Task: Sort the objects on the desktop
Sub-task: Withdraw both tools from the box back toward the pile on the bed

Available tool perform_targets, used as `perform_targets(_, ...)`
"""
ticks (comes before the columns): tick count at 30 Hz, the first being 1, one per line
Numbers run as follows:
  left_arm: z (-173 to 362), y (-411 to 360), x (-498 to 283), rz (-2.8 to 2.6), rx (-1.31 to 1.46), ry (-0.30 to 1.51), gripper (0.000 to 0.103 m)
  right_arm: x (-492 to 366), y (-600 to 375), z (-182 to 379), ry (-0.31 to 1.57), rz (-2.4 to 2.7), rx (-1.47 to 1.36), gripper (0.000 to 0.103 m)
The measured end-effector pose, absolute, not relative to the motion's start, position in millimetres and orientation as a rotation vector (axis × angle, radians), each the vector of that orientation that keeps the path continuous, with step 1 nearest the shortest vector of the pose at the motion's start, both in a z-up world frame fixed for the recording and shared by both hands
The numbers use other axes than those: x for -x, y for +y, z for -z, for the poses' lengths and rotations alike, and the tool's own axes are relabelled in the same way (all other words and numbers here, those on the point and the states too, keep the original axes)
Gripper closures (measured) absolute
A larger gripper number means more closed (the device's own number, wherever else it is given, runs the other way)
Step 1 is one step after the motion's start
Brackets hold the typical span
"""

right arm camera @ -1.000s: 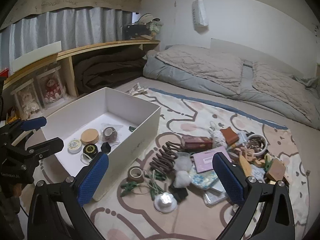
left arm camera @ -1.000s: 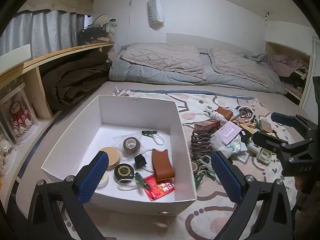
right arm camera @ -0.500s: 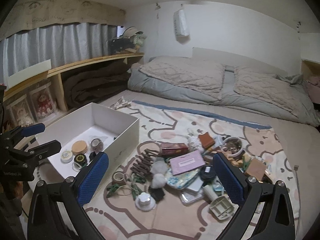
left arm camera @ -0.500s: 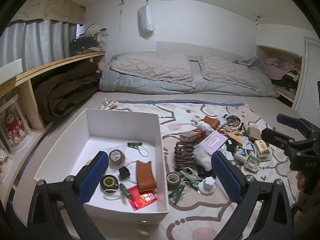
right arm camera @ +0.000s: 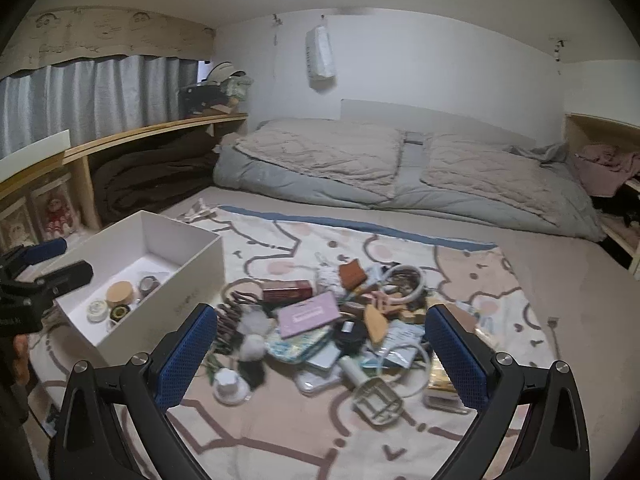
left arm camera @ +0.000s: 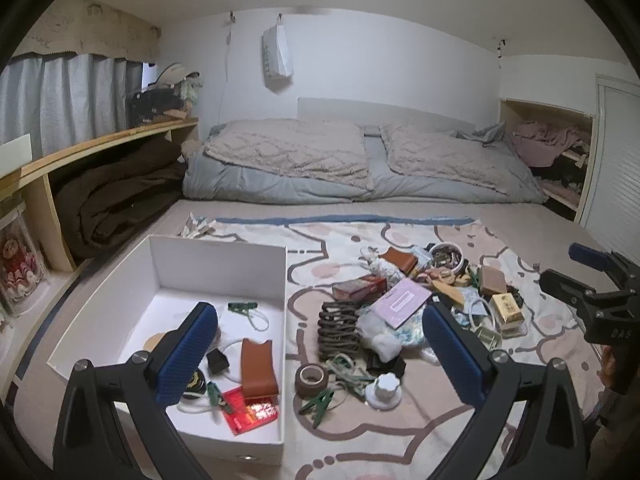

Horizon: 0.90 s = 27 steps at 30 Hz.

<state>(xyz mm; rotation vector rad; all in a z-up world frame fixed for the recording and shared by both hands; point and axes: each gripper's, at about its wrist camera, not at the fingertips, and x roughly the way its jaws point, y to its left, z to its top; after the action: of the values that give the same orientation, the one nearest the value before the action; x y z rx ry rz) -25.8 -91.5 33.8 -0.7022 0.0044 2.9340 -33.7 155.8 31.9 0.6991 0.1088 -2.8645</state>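
Below and between the spread blue-padded fingers of the left gripper (left arm camera: 320,354), which hold nothing, sits the right wall of a white cardboard box (left arm camera: 218,268), with a roll of brown tape (left arm camera: 311,378) and a green clothespin (left arm camera: 320,402) just to the right of that wall on a patterned blanket (left arm camera: 340,236). Inside the box, near the gripper's left finger, lie a brown leather case (left arm camera: 258,368), a red packet (left arm camera: 250,408), a small black cube (left arm camera: 217,360) and a green clip with a white loop (left arm camera: 244,307). Ahead and to the right of this gripper the unsorted pile spreads out: a dark coil spring (left arm camera: 338,330), a pink card (left arm camera: 400,302), a red box (left arm camera: 359,286) and a white knob (left arm camera: 383,390). The right gripper (right arm camera: 322,354) hangs with its fingers wide apart and empty, directly over that same pile, where a pink card (right arm camera: 309,314), a white knob (right arm camera: 230,386) and a grey plastic clip frame (right arm camera: 378,400) lie between them. The box stands off to its left, with a round wooden lid (right arm camera: 119,293) inside.
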Motion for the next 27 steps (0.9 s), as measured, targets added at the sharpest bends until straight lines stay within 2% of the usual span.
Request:
perform_targets(20,-13,-38,34,-2.929,0.550,0.041,0.000,21,208,-1,0.134,2.957,-0.595,0.000)
perform_targets(27,-1,-22,37,-2.920,0.542,0.105,0.000,24,216,11,0.052,2.929,-0.613,0.000)
